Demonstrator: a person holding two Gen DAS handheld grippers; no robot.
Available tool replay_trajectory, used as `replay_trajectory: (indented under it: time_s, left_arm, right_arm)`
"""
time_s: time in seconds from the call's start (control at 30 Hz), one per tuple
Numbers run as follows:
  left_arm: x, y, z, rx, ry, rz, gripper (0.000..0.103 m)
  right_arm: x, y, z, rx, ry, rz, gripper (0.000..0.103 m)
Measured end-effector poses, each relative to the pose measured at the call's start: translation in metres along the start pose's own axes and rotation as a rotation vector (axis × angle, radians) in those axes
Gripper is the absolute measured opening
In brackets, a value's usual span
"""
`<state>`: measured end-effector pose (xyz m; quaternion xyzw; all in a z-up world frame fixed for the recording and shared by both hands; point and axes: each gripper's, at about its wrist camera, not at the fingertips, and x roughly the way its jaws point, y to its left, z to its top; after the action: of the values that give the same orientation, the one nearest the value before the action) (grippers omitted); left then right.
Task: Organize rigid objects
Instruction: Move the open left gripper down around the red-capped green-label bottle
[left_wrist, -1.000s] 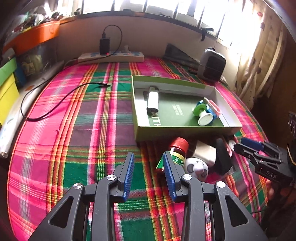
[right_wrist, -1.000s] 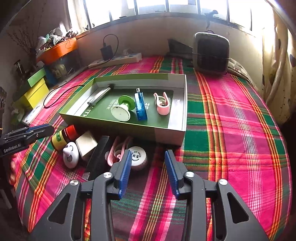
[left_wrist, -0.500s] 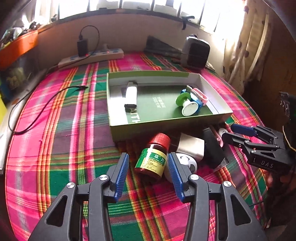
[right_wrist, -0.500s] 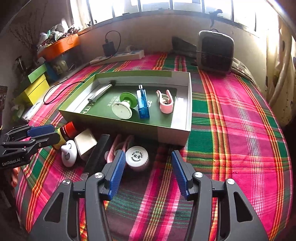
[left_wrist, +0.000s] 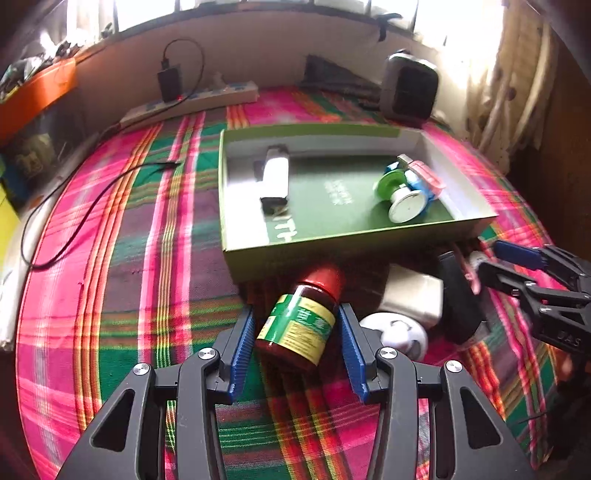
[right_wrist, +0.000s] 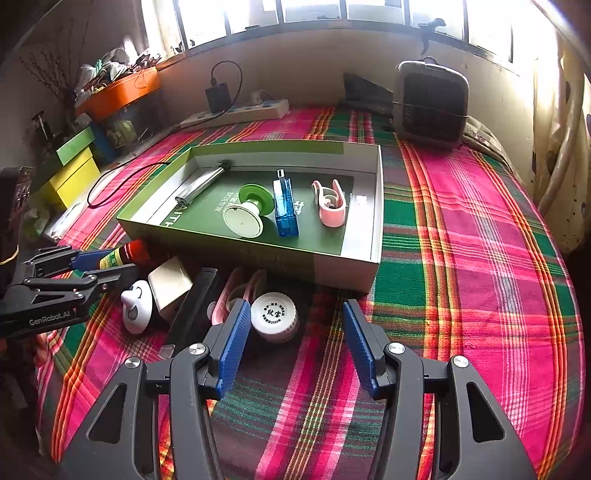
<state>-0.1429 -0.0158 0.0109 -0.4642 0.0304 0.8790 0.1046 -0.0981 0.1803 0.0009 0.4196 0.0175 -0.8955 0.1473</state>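
A brown medicine bottle (left_wrist: 301, 319) with a red cap and green-yellow label lies on the plaid cloth just in front of the green box (left_wrist: 258, 254). My left gripper (left_wrist: 297, 345) is open, its blue fingers on either side of the bottle, small gaps showing. It also shows in the right wrist view (right_wrist: 101, 264). My right gripper (right_wrist: 293, 341) is open and empty, just right of a white round cap (right_wrist: 274, 316). The box (right_wrist: 343, 264) holds a silver lighter (right_wrist: 201, 184), a green-white spool (right_wrist: 248, 214), a blue stick (right_wrist: 285, 206) and a pink clip (right_wrist: 331, 203).
Beside the bottle lie a white ghost-shaped toy (left_wrist: 397, 334), a beige block (left_wrist: 413, 295), a black bar (left_wrist: 460, 302) and pink clips (right_wrist: 236, 291). A power strip (left_wrist: 192, 105) with charger and cable and a grey heater (left_wrist: 408, 86) stand at the back.
My left gripper has moved right and forward, and its fingers now straddle the bottle. My right gripper has opened wider and shifted slightly towards the white cap.
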Motion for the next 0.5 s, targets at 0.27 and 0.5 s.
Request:
replay_trajectory:
  time_s: [0.27, 0.5]
  left_arm:
    - [-0.002, -0.004, -0.003, -0.013, 0.004, 0.028, 0.044]
    - [-0.007, -0.012, -0.008, -0.024, 0.008, -0.031, 0.044]
  right_arm:
    - [0.000, 0.000, -0.002, 0.002, 0.000, -0.002, 0.052]
    - [-0.004, -0.004, -0.004, 0.010, 0.000, -0.038, 0.052]
